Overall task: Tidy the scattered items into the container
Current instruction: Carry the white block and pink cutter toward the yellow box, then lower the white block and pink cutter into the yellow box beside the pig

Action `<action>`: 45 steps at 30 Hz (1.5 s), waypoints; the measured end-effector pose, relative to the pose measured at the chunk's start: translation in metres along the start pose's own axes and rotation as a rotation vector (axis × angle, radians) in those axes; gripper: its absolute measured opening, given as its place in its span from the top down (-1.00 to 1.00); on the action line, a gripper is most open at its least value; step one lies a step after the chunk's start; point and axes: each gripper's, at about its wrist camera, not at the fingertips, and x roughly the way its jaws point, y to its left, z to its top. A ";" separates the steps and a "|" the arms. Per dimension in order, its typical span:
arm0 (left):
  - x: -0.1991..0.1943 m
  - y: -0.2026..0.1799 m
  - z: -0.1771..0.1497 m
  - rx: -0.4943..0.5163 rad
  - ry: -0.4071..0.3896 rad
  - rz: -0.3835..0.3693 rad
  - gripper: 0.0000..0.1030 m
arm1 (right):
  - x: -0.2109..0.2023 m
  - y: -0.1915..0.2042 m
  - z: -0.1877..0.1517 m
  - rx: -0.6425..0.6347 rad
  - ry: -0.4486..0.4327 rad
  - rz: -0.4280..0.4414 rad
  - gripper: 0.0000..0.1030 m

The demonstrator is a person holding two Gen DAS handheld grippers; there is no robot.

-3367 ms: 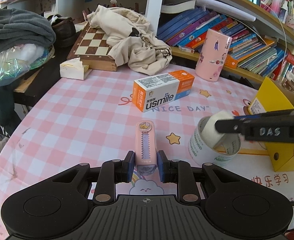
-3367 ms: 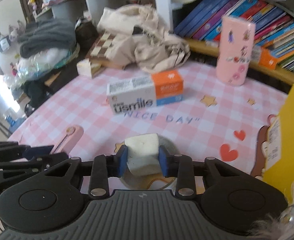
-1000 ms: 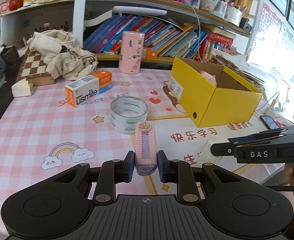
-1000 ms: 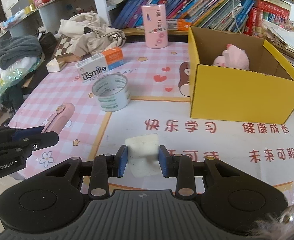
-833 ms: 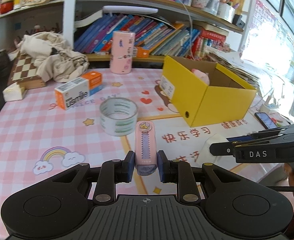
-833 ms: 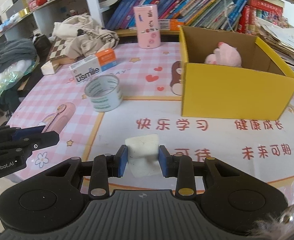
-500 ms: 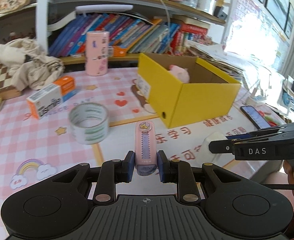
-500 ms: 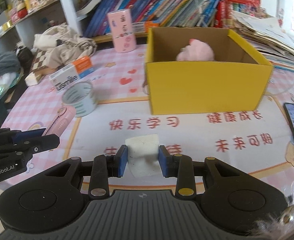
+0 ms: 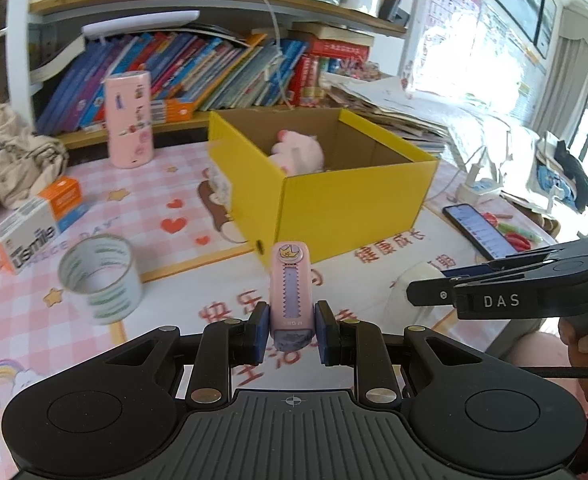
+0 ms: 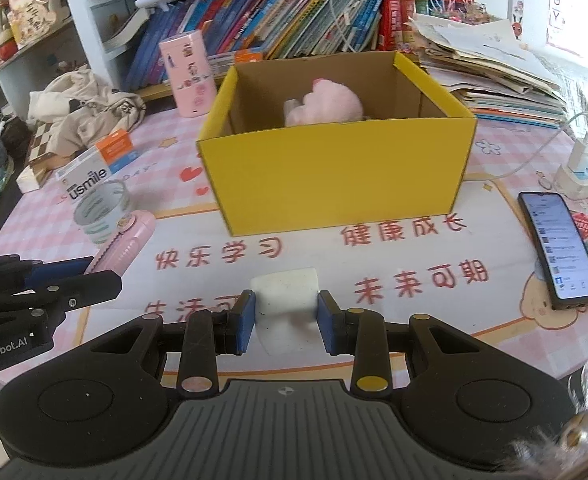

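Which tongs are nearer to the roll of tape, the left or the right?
Left. The left tongs hold the pink cutter just beside the tape roll; the right tongs are farther, facing the yellow box.

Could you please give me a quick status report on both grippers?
Left gripper shut on pink cutter. Right gripper shut on white eraser. Yellow box ahead, path clear.

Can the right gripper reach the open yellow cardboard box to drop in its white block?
Probably yes: the right gripper, shut on the white block, faces the yellow cardboard box with only bare mat between.
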 end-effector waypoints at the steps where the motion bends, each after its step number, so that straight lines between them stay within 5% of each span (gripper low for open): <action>1: 0.002 -0.003 0.002 0.006 0.000 -0.004 0.56 | 0.000 -0.003 0.001 0.000 0.000 -0.002 0.40; 18: 0.037 -0.043 0.027 0.071 0.001 -0.050 0.56 | 0.005 -0.047 0.021 0.006 -0.010 -0.013 0.40; 29: 0.054 -0.075 0.066 0.127 -0.102 -0.078 0.56 | -0.007 -0.070 0.057 -0.091 -0.168 0.022 0.40; 37: 0.059 -0.084 0.102 0.113 -0.211 -0.022 0.56 | -0.011 -0.095 0.099 -0.136 -0.346 0.058 0.40; 45: 0.079 -0.072 0.119 0.051 -0.195 0.070 0.56 | 0.019 -0.102 0.132 -0.196 -0.334 0.121 0.40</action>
